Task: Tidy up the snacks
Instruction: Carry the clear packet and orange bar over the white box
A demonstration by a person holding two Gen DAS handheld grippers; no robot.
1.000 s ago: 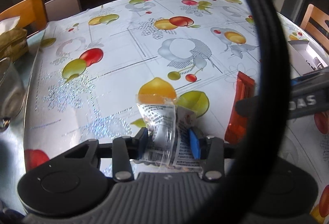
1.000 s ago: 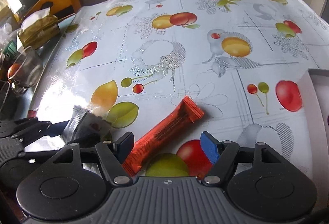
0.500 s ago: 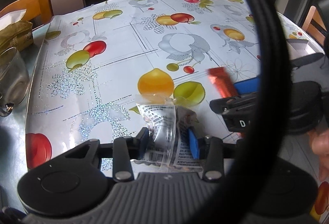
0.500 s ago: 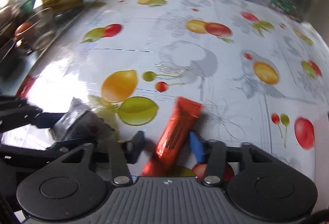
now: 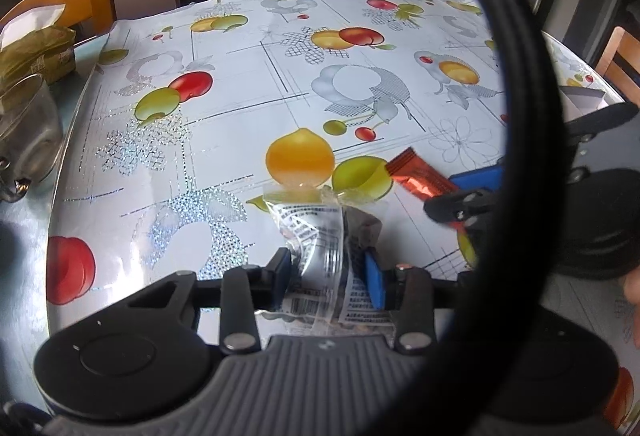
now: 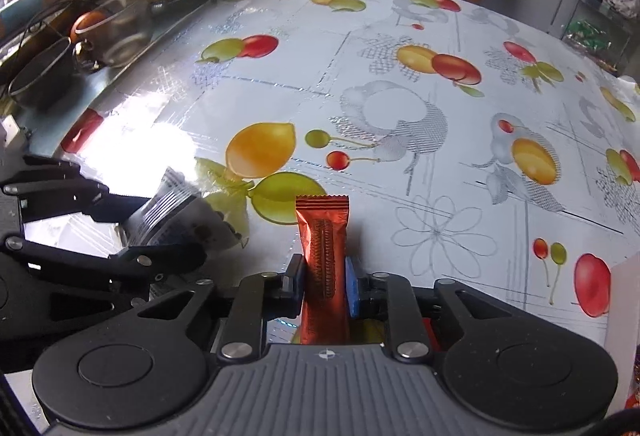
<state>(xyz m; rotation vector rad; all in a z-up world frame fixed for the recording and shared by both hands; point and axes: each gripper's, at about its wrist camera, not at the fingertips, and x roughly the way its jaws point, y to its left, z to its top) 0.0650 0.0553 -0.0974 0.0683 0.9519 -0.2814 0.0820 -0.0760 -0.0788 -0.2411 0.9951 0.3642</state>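
Fruit-print tablecloth (glass jar, perhaps)

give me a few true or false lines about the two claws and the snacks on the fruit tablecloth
1. The right claw has the orange snack bar between its pads. True; its jaws are closing on it.
2. The left claw is empty. False; a clear printed snack packet sits between its pads.
3. The orange bar lies inside the white box. False; it is in the right claw over the tablecloth.
4. The clear packet is to the left of the orange bar in the right wrist view. True.
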